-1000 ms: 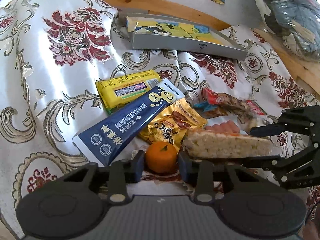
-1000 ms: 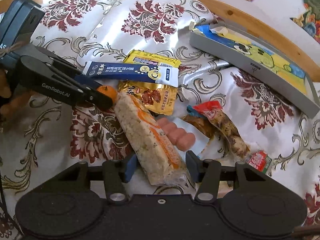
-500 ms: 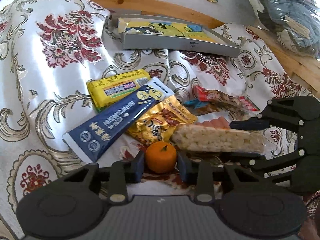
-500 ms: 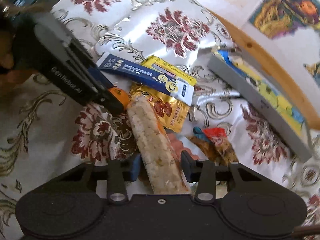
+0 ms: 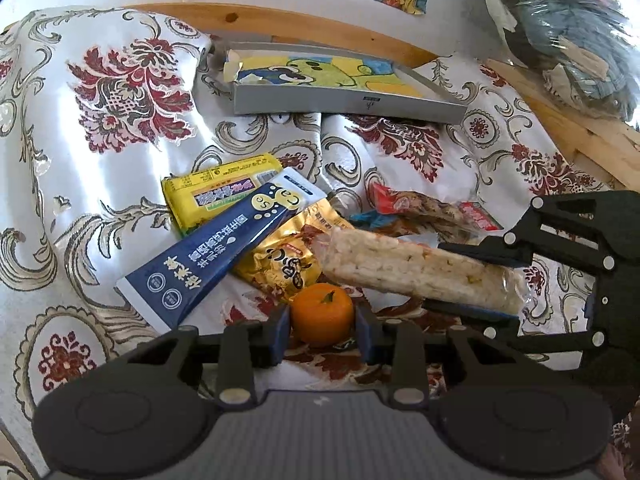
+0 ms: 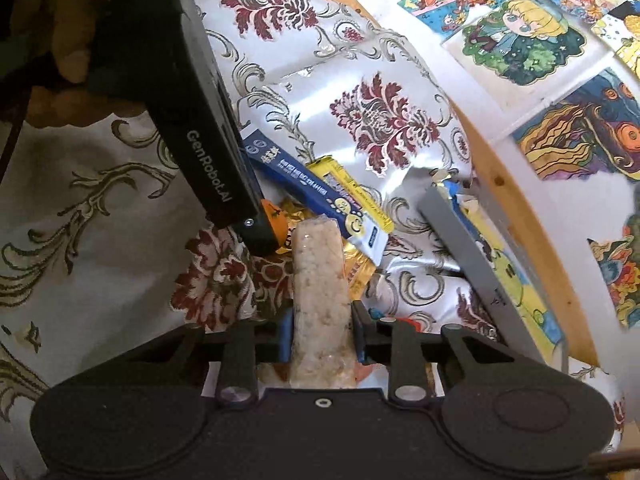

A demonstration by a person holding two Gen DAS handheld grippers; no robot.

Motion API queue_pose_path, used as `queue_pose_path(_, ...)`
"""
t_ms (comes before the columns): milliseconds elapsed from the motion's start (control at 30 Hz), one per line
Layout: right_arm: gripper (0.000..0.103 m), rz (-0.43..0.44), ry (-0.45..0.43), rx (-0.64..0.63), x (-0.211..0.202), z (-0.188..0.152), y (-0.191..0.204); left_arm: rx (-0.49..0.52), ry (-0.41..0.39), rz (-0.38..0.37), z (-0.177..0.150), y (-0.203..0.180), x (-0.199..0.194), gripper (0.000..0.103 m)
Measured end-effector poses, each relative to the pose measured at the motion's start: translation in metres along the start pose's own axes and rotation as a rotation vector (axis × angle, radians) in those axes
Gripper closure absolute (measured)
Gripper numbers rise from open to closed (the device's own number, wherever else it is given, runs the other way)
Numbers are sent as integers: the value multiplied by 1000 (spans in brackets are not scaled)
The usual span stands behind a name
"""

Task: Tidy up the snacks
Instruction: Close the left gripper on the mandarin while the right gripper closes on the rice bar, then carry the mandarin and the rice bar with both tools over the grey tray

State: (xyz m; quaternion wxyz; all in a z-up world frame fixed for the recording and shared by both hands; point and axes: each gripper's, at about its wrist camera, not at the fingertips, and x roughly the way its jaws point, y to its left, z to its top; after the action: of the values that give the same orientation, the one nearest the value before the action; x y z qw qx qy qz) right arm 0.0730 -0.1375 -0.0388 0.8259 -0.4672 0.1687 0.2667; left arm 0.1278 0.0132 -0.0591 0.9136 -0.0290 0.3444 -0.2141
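Left wrist view shows the left gripper [image 5: 322, 322] with its jaws closed against a single small orange [image 5: 322, 313] that sits low on the floral cloth [image 5: 120, 92]. Just beyond it lie one navy packet [image 5: 218, 252], one yellow packet [image 5: 220, 194] partly under it, and one gold foil pouch [image 5: 286, 258], crowding the way toward the grey tray [image 5: 348, 104] at the far edge. Right of these, the right gripper [image 6: 322, 330] pinches one long rice-cracker bar [image 5: 416, 266] near its end, holding it tilted above the pile. One red-and-clear wrapped snack [image 5: 420, 208] lies behind the bar. Right wrist view shows drawings [image 6: 520, 32] on the wall.
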Motion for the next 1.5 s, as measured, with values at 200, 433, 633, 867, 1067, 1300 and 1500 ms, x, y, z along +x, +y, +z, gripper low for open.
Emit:
queue_pose_path(200,73,-58,-21,7,-10,-2,-8,-11,-18,4,3,-6,-7,66)
queue_pose_path(433,73,-128,-59,24,-14,0,-34,-17,-58,40,21,-16,-16,66)
queue_pose_path(633,73,-134,-72,9,-5,7,-79,-33,-116,69,71,-19,-13,66)
queue_pose_path(867,73,-69,-39,-11,13,31,-175,-4,-217,118,159,-17,8,66)
queue_pose_path(1067,73,-107,-31,49,52,51,-250,-65,-259,163,218,-1,42,66)
queue_pose_path(1300,73,-131,-61,295,109,36,-290,-136,-227,207,251,11,97,66)
queue_pose_path(1500,73,-105,-22,388,141,14,-297,-141,-171,192,253,6,141,66)
